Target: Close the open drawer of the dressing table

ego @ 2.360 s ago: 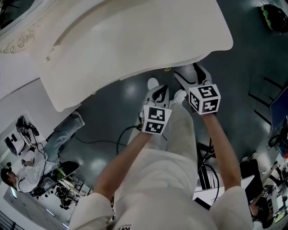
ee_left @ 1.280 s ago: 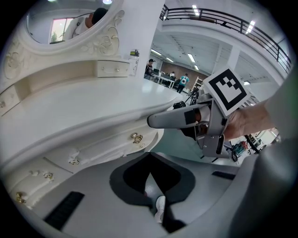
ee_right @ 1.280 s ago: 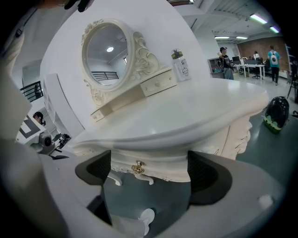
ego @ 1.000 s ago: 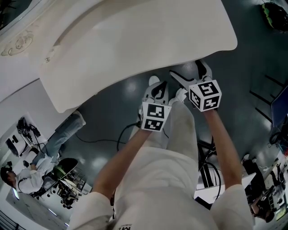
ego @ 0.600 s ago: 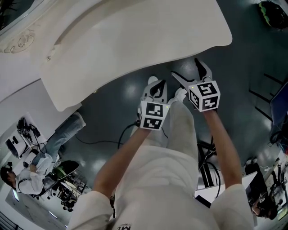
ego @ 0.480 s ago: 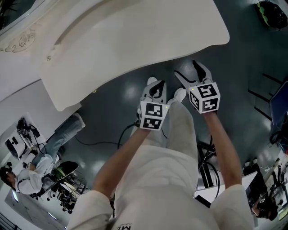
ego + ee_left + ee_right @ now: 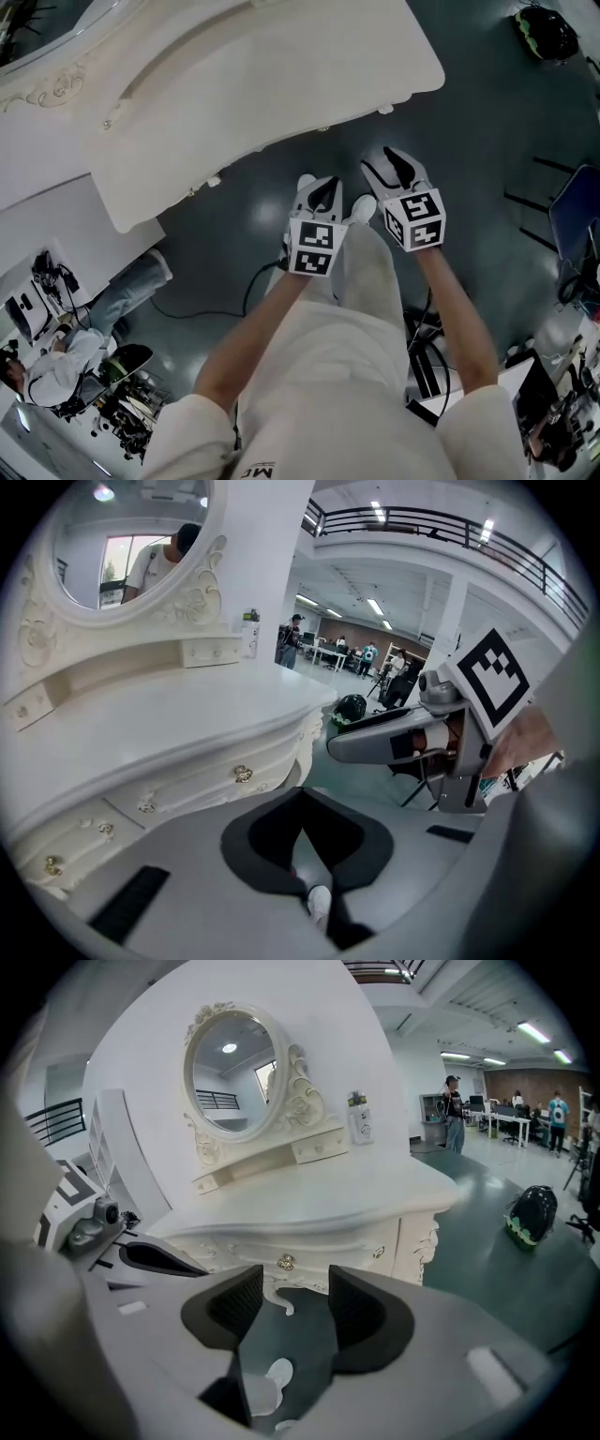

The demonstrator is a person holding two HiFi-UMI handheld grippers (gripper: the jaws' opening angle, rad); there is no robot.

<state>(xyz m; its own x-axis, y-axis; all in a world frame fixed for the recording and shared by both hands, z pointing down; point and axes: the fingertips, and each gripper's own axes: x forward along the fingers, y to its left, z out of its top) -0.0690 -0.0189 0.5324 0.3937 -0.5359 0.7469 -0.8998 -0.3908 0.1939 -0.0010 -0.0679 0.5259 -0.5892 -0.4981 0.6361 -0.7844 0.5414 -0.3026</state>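
"Where's the drawer (image 7: 323,1252)?"

"In the front of the desk (image 7: 262,84), on the far side of both claws, its face running left to right; it looks flush with its neighbours."

"Which claw is nearer?"

"The right claw (image 7: 295,1290), I'd judge, its jaws closing with nothing between them. The left claw (image 7: 302,808) is clenched, empty. From above, the desk top hides every drawer front."

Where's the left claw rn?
Head view, centre: the left claw is over the dark floor, clear of the table's front edge. Its own view shows the drawer fronts ahead, to its left.
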